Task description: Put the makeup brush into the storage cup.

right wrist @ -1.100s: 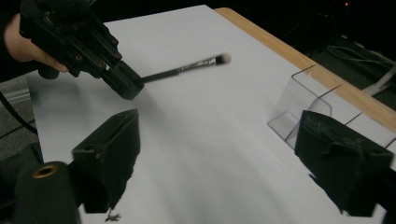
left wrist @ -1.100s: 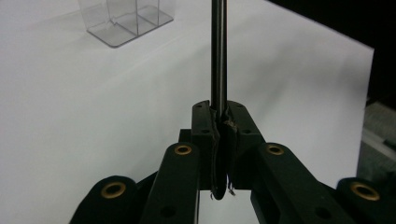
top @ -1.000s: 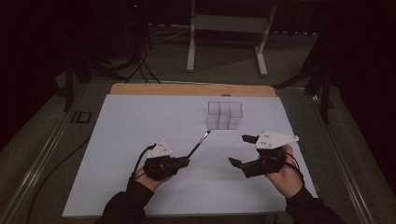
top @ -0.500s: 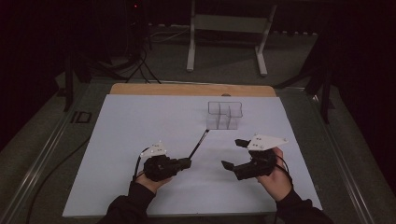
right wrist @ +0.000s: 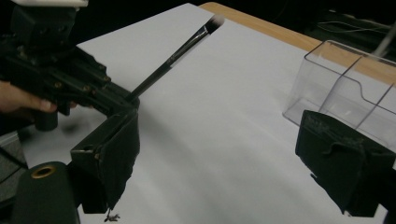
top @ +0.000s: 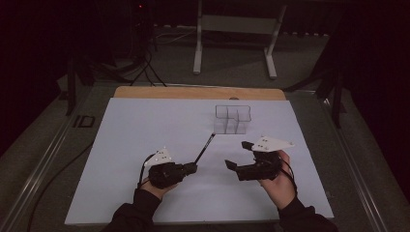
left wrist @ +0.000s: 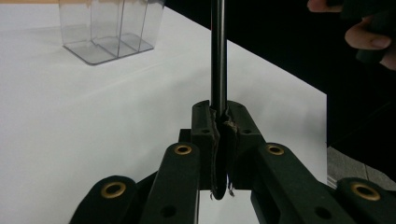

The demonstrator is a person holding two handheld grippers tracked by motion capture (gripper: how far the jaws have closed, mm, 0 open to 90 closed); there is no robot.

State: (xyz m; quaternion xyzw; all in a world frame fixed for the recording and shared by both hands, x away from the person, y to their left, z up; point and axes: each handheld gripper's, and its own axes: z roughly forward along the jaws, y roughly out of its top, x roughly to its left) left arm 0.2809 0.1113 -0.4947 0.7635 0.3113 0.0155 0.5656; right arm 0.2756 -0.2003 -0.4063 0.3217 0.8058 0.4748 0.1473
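L gripper (top: 192, 167) jaws clamped on brush (top: 205, 147) handle, bristles twd clear organizer (top: 232, 119) | R gripper (top: 239, 154) jaws wide apart, nothing between, near brush | all over white mat (top: 135, 145), organizer nr far edge

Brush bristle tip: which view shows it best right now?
The right gripper view: the brush runs up from the left gripper to its pale bristles. The high view gives a thin dark line. The left gripper view shows the handle clamped, bristles cut off.
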